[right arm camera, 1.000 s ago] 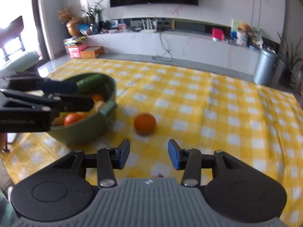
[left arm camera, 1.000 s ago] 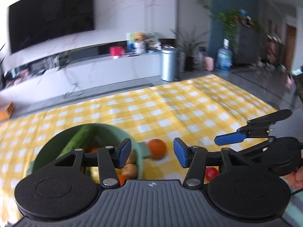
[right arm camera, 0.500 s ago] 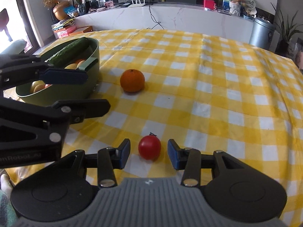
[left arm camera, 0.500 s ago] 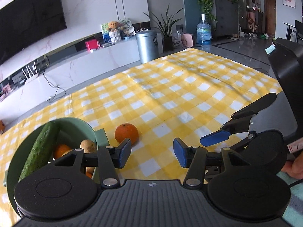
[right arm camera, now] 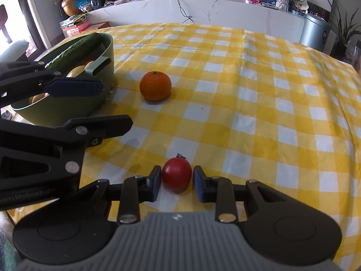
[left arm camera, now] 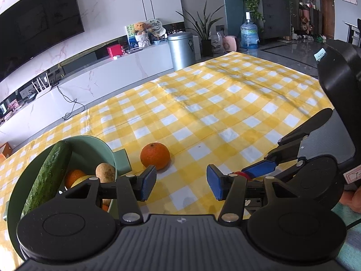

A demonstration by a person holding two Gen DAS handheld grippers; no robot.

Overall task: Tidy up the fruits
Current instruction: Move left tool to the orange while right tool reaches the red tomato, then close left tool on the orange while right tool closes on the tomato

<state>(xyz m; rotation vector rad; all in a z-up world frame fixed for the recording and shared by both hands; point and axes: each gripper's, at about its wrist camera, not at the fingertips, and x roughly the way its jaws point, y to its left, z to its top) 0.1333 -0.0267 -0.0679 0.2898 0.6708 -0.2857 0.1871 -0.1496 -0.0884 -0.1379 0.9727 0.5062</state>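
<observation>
A red tomato (right arm camera: 176, 174) lies on the yellow checked cloth between the pads of my right gripper (right arm camera: 177, 183), which have closed in on it; both pads touch or nearly touch its sides. An orange (right arm camera: 155, 85) lies on the cloth beyond it, right of a green bowl (right arm camera: 67, 110) that holds a cucumber (right arm camera: 74, 50) and other fruit. My left gripper (left arm camera: 181, 184) is open and empty, just behind the orange (left arm camera: 155, 155) and right of the bowl (left arm camera: 101, 144). The tomato (left arm camera: 242, 174) peeks out behind my left gripper's right finger.
The checked cloth (right arm camera: 259, 94) stretches far and right of the fruit. My left gripper's body (right arm camera: 40, 140) fills the left of the right wrist view. A white TV bench (right arm camera: 203, 6) and a steel bin (right arm camera: 315, 31) stand beyond the table.
My right gripper's fingers have narrowed around the tomato. My left gripper has shifted slightly, so the orange and bowl sit a little higher and further right in its view.
</observation>
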